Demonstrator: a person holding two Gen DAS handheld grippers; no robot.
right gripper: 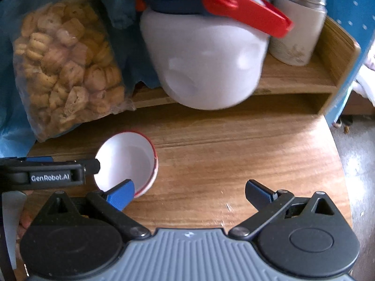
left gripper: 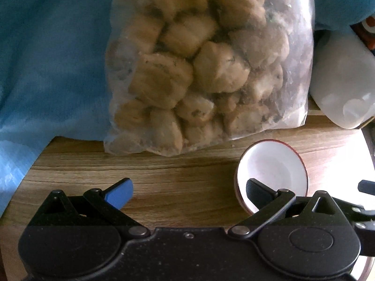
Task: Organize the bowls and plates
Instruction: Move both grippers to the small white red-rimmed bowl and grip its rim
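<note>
Both tools gape empty over the wooden worktop point(right gripper: 234, 154), the red-rimmed white bowl point(right gripper: 127, 161) between them, left tool point(left gripper: 189, 187) and right tool point(right gripper: 189, 189) equally near.

The left hand-held gripper point(left gripper: 189, 193) is matt black plastic with blue finger pads and silver rivets; the right hand-held gripper point(right gripper: 189, 193) adds a ribbed grey centre plate.
</note>
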